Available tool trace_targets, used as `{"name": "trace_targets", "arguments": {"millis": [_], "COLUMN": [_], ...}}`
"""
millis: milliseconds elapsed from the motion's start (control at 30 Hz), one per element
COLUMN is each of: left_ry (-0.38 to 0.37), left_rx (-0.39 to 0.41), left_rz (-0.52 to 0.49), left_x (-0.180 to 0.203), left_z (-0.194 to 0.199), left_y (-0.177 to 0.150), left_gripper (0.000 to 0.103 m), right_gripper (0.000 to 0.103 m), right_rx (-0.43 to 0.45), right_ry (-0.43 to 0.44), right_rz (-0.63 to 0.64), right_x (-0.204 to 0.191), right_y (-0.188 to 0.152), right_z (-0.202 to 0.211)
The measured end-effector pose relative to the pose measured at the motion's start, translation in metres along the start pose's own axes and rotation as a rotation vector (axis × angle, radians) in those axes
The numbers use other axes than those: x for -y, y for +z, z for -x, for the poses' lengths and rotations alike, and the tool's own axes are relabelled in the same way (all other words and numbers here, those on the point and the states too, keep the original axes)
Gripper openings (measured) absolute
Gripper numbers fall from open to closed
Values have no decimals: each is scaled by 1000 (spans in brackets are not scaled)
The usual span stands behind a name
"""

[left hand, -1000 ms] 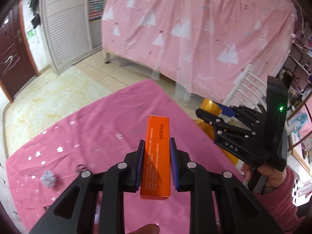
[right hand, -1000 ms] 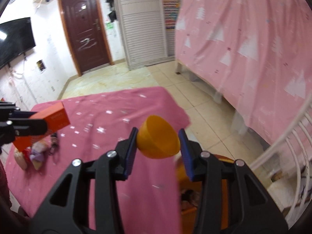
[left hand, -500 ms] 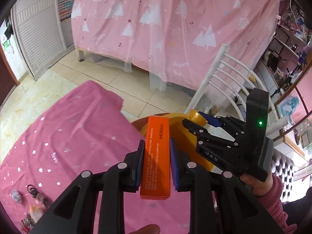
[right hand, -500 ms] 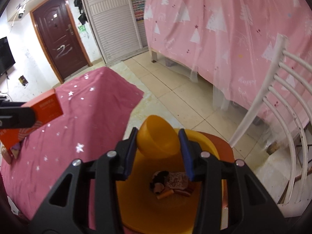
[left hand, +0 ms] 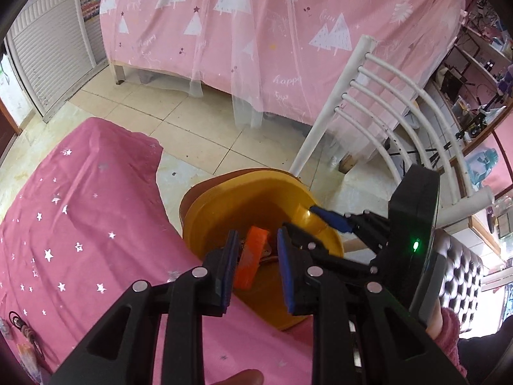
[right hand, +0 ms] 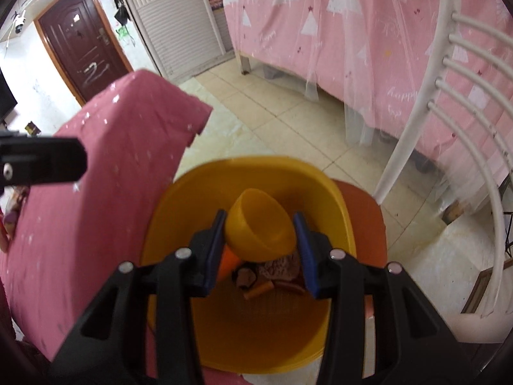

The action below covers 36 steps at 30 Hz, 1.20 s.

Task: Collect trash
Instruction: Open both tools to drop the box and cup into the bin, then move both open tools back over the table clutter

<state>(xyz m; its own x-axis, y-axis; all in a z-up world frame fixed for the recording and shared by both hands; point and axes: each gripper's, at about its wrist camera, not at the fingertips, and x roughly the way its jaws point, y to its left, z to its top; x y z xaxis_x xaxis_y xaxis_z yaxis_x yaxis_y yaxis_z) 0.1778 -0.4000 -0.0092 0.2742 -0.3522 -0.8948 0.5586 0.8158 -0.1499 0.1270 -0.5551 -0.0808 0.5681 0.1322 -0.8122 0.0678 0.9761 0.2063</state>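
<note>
The left gripper [left hand: 256, 240] stood with jaws apart, gripping nothing; the orange box [left hand: 251, 256] lay below it in the yellow basin [right hand: 198, 192]. The right gripper [right hand: 259, 218] clamped a yellow cup [right hand: 256, 234] above the basin's middle. Let go while tilted, the cup could probably bounce over the rim onto the floor. The basin, on the chair seat [right hand: 368, 211] beside the table's edge [left hand: 160, 192], also held crumpled scraps [right hand: 279, 266].

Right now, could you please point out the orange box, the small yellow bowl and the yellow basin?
orange box [left hand: 251, 258]: left wrist view, on its blurred long face.
small yellow bowl [right hand: 259, 227]: right wrist view, on its outer wall.
yellow basin [right hand: 189, 205]: right wrist view, on its left inner wall.
</note>
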Motion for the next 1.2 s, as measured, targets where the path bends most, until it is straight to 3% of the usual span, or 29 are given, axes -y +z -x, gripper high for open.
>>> {"name": "trace_targets", "arguments": {"millis": [67, 167, 233, 267, 533, 733, 1000, 1200], "left_ry": [2, 9, 15, 20, 26, 29, 51, 127], "left_rx": [-3, 10, 24, 31, 115, 198, 275, 297], "left_rz": [6, 22, 33, 37, 112, 161, 225, 257], "left_x": [1, -4, -8, -10, -35, -60, -101, -136], "left_z": [-2, 3, 8, 10, 43, 79, 123, 149], "left_y": [0, -1, -1, -2, -12, -29, -55, -71], "left_gripper": [19, 34, 47, 50, 83, 94, 95, 95], "right_gripper": [40, 41, 57, 59, 59, 59, 62, 66], "right_rx": [-15, -35, -34, -31, 16, 92, 149, 173], "right_ry": [3, 7, 12, 12, 2, 6, 50, 102], "right_rz": [-2, -5, -4, -4, 0, 12, 86, 171], "right_x": [2, 1, -1, -1, -12, -29, -79, -130], "right_y": [-4, -6, -6, -6, 2, 18, 40, 53], "right_z": [-5, -11, -12, -11, 5, 32, 55, 66]}}
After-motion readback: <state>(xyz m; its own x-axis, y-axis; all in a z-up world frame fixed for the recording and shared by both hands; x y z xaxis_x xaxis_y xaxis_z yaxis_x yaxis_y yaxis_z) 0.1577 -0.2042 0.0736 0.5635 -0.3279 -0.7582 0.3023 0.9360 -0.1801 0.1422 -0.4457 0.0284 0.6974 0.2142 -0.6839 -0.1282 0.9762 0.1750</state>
